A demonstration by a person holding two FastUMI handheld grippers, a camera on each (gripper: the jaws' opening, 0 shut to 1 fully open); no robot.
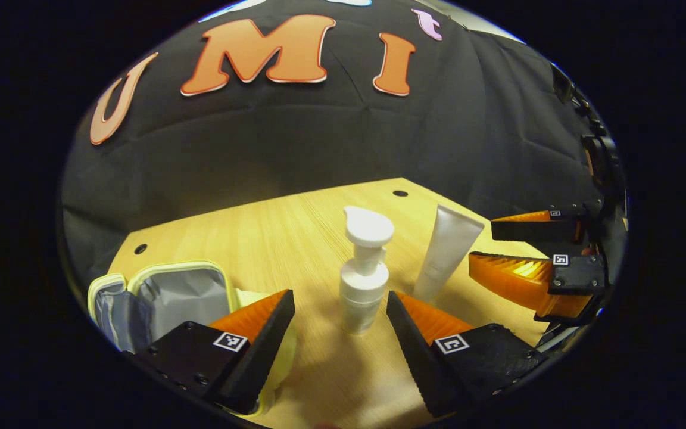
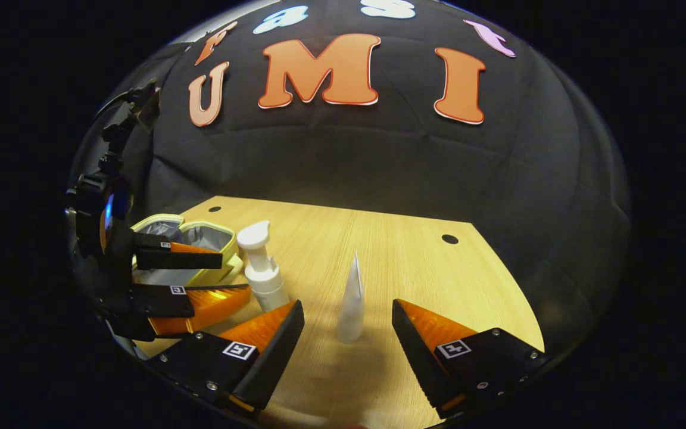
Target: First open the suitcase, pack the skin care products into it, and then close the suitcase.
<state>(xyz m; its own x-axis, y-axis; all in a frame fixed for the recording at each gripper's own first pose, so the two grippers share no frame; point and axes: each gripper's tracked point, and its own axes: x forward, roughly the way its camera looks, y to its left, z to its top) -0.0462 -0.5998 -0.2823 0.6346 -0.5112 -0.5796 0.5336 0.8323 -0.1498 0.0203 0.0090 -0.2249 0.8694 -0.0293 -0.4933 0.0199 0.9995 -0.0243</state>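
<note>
Jaws spread wide, both grippers are lining up: left gripper facing the pump bottle, right gripper facing the upright tube, suitcase lying open leftward, so each should be straddling squarely before squeezing.

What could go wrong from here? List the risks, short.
1. The pump bottle stands tall and narrow between the left gripper's open fingers; an off-centre close could tip it.
2. The tube balances upright on its cap in front of the open right gripper; a nudge may topple it.
3. The two grippers work close together and might collide.
</note>
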